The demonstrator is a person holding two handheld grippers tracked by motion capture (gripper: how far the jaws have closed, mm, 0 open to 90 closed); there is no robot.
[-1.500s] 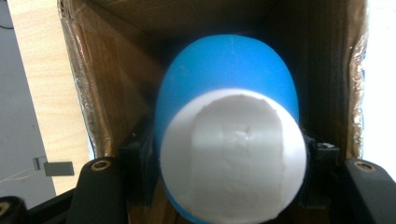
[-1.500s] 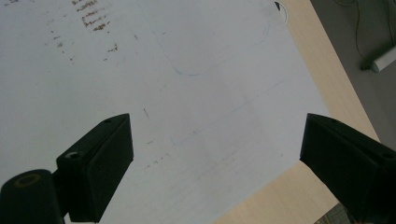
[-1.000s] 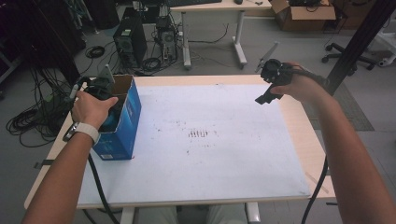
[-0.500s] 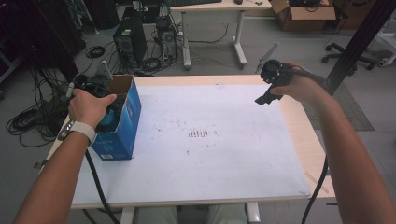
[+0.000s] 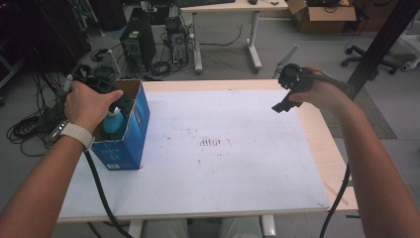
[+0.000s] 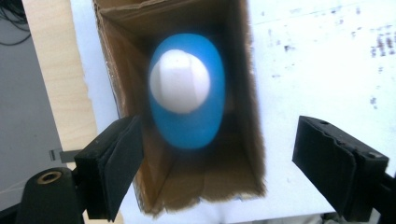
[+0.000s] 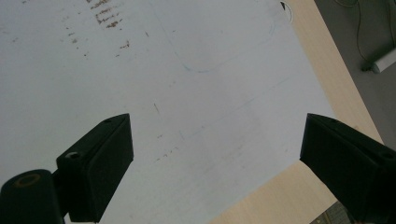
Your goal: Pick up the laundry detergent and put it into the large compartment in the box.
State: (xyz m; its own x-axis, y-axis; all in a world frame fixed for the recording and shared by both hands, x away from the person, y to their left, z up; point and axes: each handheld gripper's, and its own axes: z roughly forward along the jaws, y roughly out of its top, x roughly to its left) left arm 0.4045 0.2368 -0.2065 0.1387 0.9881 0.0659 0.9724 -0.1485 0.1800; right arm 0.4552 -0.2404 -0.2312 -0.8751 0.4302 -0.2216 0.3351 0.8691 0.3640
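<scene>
Hovering: my left tool (image 6: 215,163) hangs over the open top of the box (image 5: 131,129), looking straight down into it.
Left tool state: released, jaws spread wide, one on each side of the box mouth and touching nothing.
Bottle: a blue bottle (image 6: 187,91) with a white cap (image 6: 179,81) stands inside the box, toward its far end.
Bottle axis: long axis upright, cap pointing up at my tool; in the high view the cap (image 5: 113,113) shows just under my left hand (image 5: 89,104).
Box: blue outside, brown card inside, standing at the left edge of the table (image 5: 223,163), long side running away from me.
Left arm: reaching forward, wrist bent down, strap on the wrist.
Right tool: my right tool (image 7: 215,163) is held above the far right part of the table, tilted down at the white sheet.
Right tool state: released, jaws wide apart, empty.
Right arm: stretched forward, hand (image 5: 322,91) raised off the table.
</scene>
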